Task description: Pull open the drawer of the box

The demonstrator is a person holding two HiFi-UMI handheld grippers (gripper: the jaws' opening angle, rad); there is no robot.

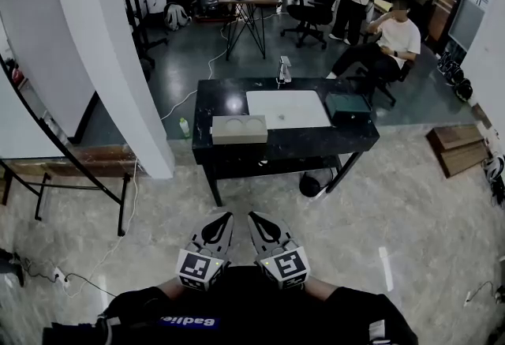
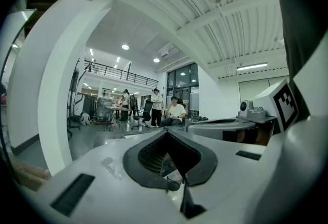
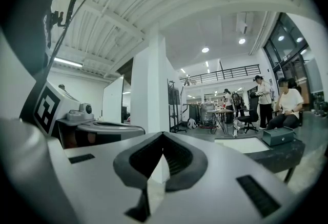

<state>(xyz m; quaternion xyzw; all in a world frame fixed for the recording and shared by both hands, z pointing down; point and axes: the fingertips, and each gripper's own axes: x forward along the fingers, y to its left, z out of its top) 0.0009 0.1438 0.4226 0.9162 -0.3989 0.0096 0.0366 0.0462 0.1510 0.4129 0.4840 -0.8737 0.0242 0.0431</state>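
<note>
Both grippers are held low, close to the body, over the floor (image 1: 410, 201) and well apart from the desk (image 1: 221, 95). On both the left gripper (image 1: 223, 219) and the right gripper (image 1: 256, 219) the fingers are closed tip to tip with nothing between them. A grey box (image 1: 239, 129) sits at the desk's near edge, toward its left corner. A white sheet (image 1: 288, 108) lies mid-desk and a dark green box (image 1: 348, 106) at the right edge. No drawer front can be made out.

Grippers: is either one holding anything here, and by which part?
Nothing is held. The left gripper and right gripper each have jaws closed with nothing between them, well back from the black table.
</note>
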